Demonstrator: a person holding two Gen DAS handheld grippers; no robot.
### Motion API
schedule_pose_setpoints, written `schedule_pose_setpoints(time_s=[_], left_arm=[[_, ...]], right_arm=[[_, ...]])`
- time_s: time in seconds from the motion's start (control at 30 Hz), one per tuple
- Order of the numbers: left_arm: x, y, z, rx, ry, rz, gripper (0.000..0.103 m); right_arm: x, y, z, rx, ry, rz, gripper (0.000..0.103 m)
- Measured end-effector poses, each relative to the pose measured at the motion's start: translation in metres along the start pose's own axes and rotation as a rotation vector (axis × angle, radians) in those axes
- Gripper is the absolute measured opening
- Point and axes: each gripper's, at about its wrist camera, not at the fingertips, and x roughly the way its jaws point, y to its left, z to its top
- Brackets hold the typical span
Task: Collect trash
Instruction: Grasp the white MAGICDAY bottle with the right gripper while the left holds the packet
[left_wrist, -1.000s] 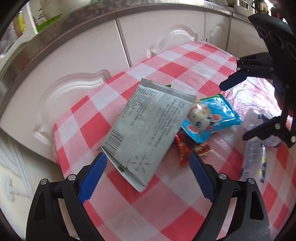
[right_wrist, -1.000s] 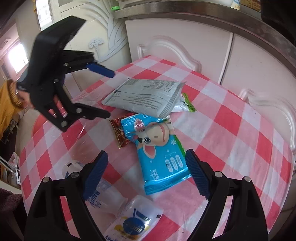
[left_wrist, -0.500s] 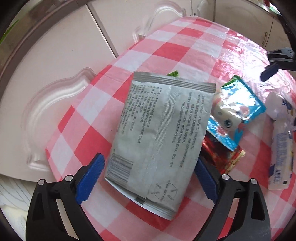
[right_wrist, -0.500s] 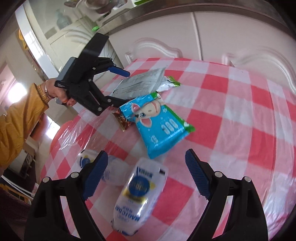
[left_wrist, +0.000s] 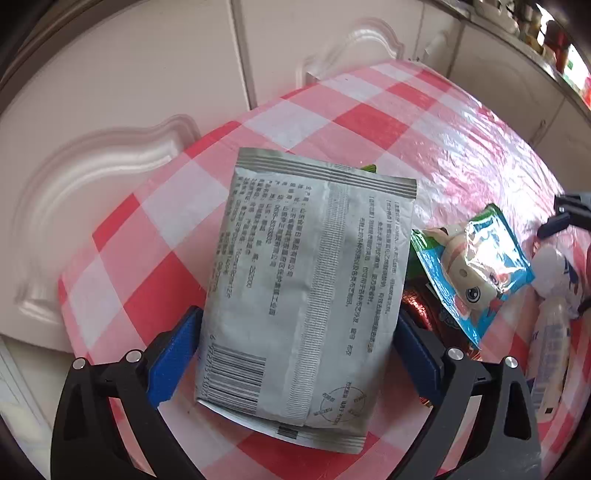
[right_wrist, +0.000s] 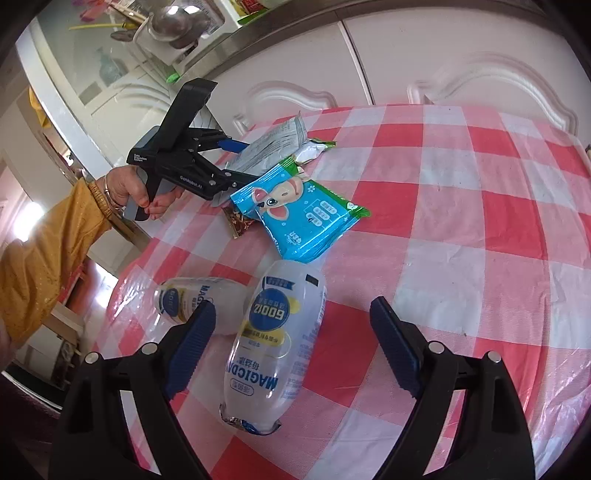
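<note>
A grey foil packet (left_wrist: 306, 288) lies printed side up on the checked table. My left gripper (left_wrist: 295, 354) straddles its near end, open, a blue pad close to each edge. In the right wrist view the left gripper (right_wrist: 236, 160) reaches that packet (right_wrist: 273, 142) from the left. A blue wipes pack (right_wrist: 303, 218) with a cartoon animal lies beside a red-brown wrapper (right_wrist: 240, 221). My right gripper (right_wrist: 293, 345) is open around a squashed white bottle (right_wrist: 280, 332), its pads clear of it. A second white bottle (right_wrist: 199, 299) lies just to the left.
The round table (right_wrist: 461, 229) has a red and white checked cloth under clear plastic. White cabinet doors (left_wrist: 140, 92) stand close behind its far edge. A green-white wrapper (right_wrist: 314, 149) pokes out under the grey packet. A hand in a yellow sleeve (right_wrist: 55, 251) holds the left gripper.
My left gripper came down over the grey packet, which now lies between its fingers. My right gripper rolled and swung from the blue pack to the white bottles.
</note>
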Motion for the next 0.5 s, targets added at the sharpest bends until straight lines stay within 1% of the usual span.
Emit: schedule_pose_setpoints(time_s=[0.07,0.2,0.3,0.33,0.43,0.5], left_arm=[[-0.001,0.001,-0.004,-0.03,-0.019,-0.002,0.096],[-0.005,-0.001,-0.011,-0.071,-0.053,0.02,0.095],[-0.009,-0.004,-0.017,-0.098,-0.078,0.042,0.09],[-0.011,-0.005,-0.02,-0.112,-0.087,0.053,0.089],[-0.016,-0.005,-0.03,-0.162,-0.108,0.074,0.088],[-0.021,-0.005,-0.036,-0.202,-0.122,0.079,0.086]], right_arm=[[0.003,0.005,-0.002,-0.017,0.003,-0.036,0.085],[0.006,0.006,-0.004,-0.009,0.001,-0.068,0.075],[0.005,0.006,-0.006,0.004,-0.004,-0.084,0.07],[0.005,0.006,-0.007,0.012,-0.008,-0.081,0.069],[0.002,0.01,-0.011,0.003,-0.016,-0.11,0.063],[0.001,0.011,-0.015,0.004,-0.023,-0.119,0.057]])
